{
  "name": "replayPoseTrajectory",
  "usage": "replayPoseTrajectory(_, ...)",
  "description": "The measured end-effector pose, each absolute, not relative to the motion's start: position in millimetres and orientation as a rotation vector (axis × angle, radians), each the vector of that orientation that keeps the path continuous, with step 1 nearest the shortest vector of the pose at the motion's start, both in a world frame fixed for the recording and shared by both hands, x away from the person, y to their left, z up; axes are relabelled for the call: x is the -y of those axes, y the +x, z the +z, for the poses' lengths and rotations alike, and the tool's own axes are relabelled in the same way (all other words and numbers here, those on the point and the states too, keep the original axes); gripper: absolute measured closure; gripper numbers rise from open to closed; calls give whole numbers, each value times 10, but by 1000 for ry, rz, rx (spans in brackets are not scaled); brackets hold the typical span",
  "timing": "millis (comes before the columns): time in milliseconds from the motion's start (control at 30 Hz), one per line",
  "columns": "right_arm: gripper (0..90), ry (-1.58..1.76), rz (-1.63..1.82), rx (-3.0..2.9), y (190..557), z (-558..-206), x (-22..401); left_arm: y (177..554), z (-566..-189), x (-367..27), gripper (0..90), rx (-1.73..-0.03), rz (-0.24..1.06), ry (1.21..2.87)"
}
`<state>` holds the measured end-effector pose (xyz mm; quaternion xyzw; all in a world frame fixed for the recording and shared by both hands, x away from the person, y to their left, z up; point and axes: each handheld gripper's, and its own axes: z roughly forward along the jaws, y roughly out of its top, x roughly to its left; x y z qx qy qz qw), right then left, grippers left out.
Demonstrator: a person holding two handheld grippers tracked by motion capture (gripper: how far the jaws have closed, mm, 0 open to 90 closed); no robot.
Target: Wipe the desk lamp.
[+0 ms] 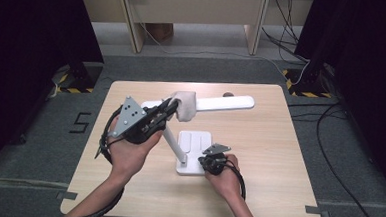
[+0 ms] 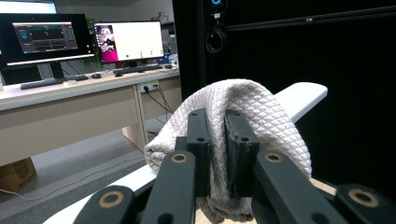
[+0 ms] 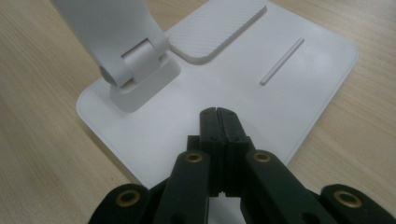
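A white desk lamp stands on the wooden table (image 1: pixel 264 142), its flat base (image 1: pixel 195 143) near the middle and its long head bar (image 1: pixel 221 102) stretched across the back. A beige quilted cloth (image 1: pixel 184 106) is draped over the head bar. My left gripper (image 1: pixel 170 107) is shut on that cloth (image 2: pixel 243 112), pinching a fold between its black jaws against the bar (image 2: pixel 303 95). My right gripper (image 1: pixel 209 162) is shut with nothing in it, its tips pressed down on the near part of the lamp base (image 3: pixel 261 107), beside the arm's hinge (image 3: pixel 135 60).
Bare table lies to the right and front of the lamp. A small dark round spot (image 1: pixel 228 95) sits at the table's far edge. Beyond the table are desk legs, cables and black curtains; the left gripper view shows a desk with monitors (image 2: pixel 128 42).
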<state>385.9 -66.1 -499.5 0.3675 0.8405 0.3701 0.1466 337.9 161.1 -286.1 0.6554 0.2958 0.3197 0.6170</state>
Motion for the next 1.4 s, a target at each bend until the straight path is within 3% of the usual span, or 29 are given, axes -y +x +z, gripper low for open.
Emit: replayPoseTrajectory(1400,900,1046,1068,-2417,3837,-4999,660,3451,-2817,-1298,814,-646,717,1546)
